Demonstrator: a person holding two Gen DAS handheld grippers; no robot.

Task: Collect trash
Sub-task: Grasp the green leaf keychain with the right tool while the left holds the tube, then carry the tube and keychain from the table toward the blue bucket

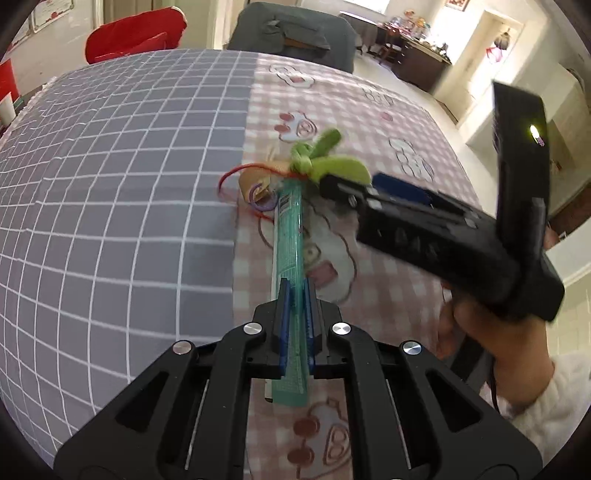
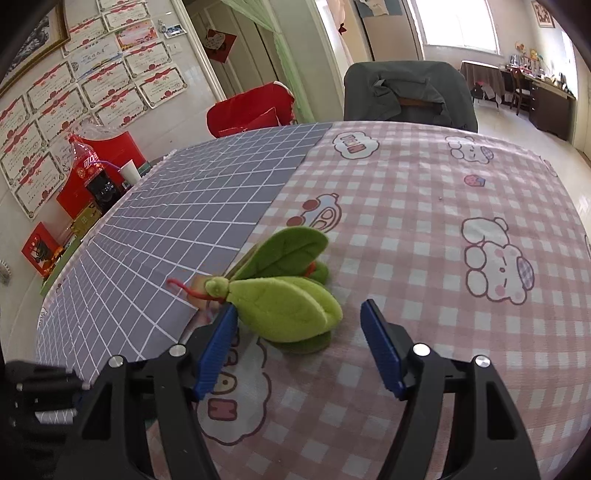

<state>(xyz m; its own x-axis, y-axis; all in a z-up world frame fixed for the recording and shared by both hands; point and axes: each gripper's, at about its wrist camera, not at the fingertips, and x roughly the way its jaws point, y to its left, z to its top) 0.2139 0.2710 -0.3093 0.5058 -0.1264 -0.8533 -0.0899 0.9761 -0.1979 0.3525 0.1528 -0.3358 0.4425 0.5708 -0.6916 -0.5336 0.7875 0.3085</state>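
Left gripper: clamped on teal tube.
Right gripper: open; felt leaves should be straddled squarely.

Sunlit room — bright window at the back, pale tiled floor. Framed certificates cover the left wall; a grey-draped chair and red chair stand behind the table.

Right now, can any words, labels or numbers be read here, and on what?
None can be read for certain.
Wall certificates: print too small.
Red bottle label: white script, blurred.
Tablecloth clouds: pink letters, too distorted to read.
Teal package: label print too small.
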